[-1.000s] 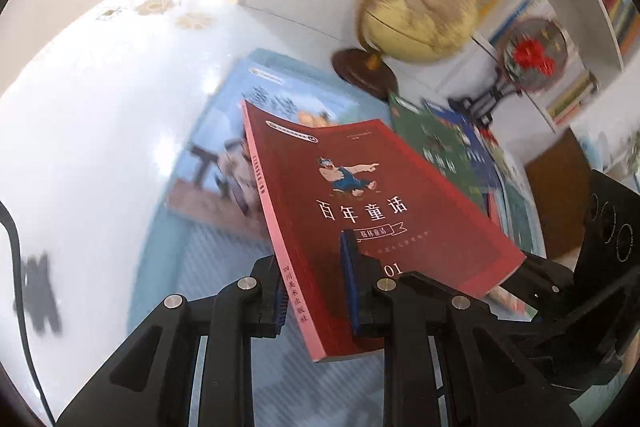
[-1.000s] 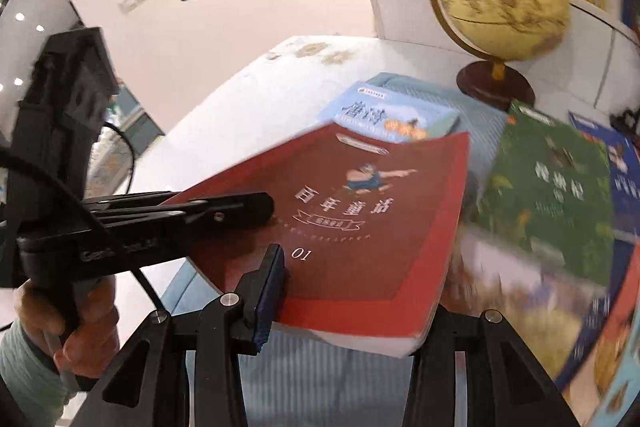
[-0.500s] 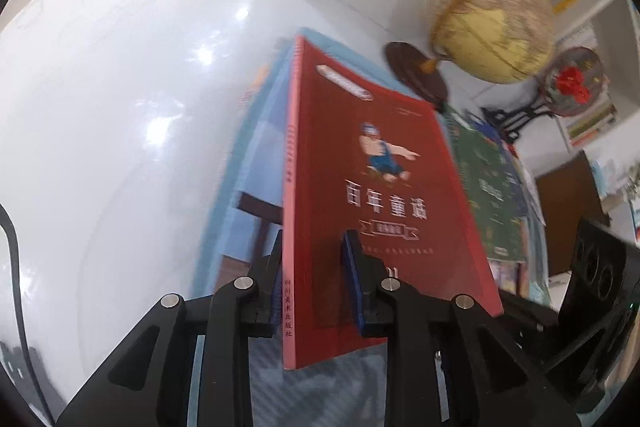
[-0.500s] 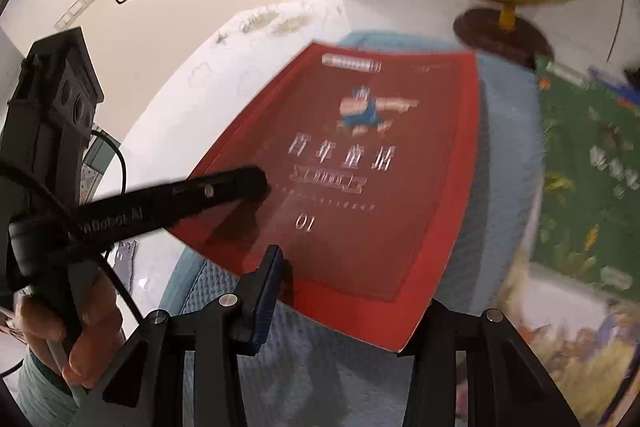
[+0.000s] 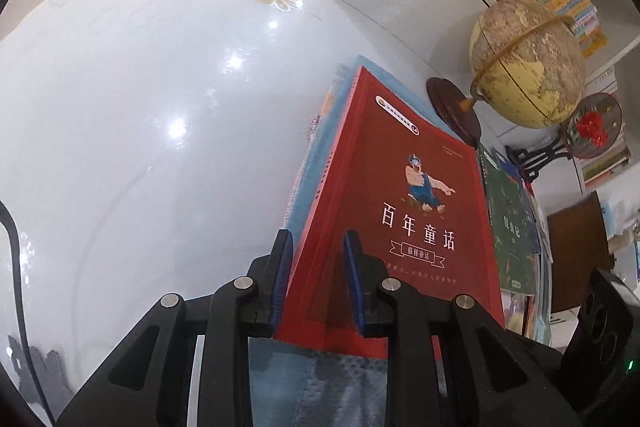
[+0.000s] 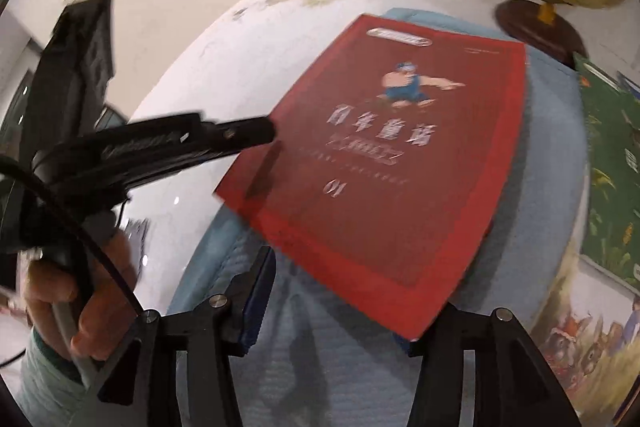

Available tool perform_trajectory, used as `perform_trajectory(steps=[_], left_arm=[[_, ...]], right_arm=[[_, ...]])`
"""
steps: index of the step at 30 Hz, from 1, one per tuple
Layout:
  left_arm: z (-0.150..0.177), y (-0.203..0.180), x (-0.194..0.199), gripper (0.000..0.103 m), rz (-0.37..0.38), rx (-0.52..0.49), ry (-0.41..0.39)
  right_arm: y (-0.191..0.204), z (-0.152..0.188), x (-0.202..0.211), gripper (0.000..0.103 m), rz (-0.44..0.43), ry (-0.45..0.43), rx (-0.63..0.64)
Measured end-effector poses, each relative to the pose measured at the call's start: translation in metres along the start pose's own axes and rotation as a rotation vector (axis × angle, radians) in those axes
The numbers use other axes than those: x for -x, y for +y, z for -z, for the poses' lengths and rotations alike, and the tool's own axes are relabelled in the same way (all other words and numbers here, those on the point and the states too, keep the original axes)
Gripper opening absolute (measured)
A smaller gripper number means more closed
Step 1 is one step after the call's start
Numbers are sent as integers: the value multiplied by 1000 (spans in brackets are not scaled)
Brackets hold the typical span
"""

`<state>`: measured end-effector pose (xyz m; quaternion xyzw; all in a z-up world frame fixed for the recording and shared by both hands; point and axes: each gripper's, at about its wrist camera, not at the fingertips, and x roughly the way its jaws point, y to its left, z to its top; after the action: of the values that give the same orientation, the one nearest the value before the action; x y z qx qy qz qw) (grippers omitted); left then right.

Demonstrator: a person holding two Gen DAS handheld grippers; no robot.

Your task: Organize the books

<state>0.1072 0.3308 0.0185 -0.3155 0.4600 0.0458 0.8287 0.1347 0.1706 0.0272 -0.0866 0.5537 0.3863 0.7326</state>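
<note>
Farthest left of the left gripper point(image 5: 316, 279) lies only bare white table point(image 5: 140, 107). The gripper itself is clenched on the near spine corner of the red book point(image 5: 400, 211), one pad on the spine edge and the other on the cover. That book lies nearly flat on a blue book point(image 5: 316, 163), which juts out just to its left on a grey-blue mat point(image 5: 320, 387). Ahead and to the right stands a globe point(image 5: 528, 63); directly right lies a green book point(image 5: 510, 223) with more loose books beyond it. The right gripper point(image 6: 336, 303) has just been opening; its jaws now stand released around the red book's near corner. I judge the stack two books high, the red one nearly placed, and the loose books on the right still unsorted.
</note>
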Motion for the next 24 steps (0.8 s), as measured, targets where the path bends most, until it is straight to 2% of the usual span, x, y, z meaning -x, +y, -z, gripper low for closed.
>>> perform_trajectory(steps=[5,8,10,11,14,17,19,22,24], left_arm=[[1,-5,7,22,-22,-11,-17],[5,-15,18,22,-44,-39,-35],[7,-25,23,22,-47,-73,-37],[9,-35,25,26,-39,-99,-37],[15,-62,24,32,18,-142,-16],[25,-104,9,32,104,-212,43],[31,-132,-3,32,138,-264,74],[39,-175,-31,32,195,-319,122],[43,-194,-44,32,210,-342,140]], right_arm=[[1,7,1,57,-42,25,5],[-4,19,1,57,-82,109,34],[-10,39,10,57,-91,147,70],[-12,47,14,58,-87,153,75],[-35,85,34,58,-95,180,20],[-67,105,58,58,-67,154,-93],[-97,109,78,58,-27,105,-184],[-144,109,113,58,44,7,-314],[-179,103,134,63,97,-67,-404]])
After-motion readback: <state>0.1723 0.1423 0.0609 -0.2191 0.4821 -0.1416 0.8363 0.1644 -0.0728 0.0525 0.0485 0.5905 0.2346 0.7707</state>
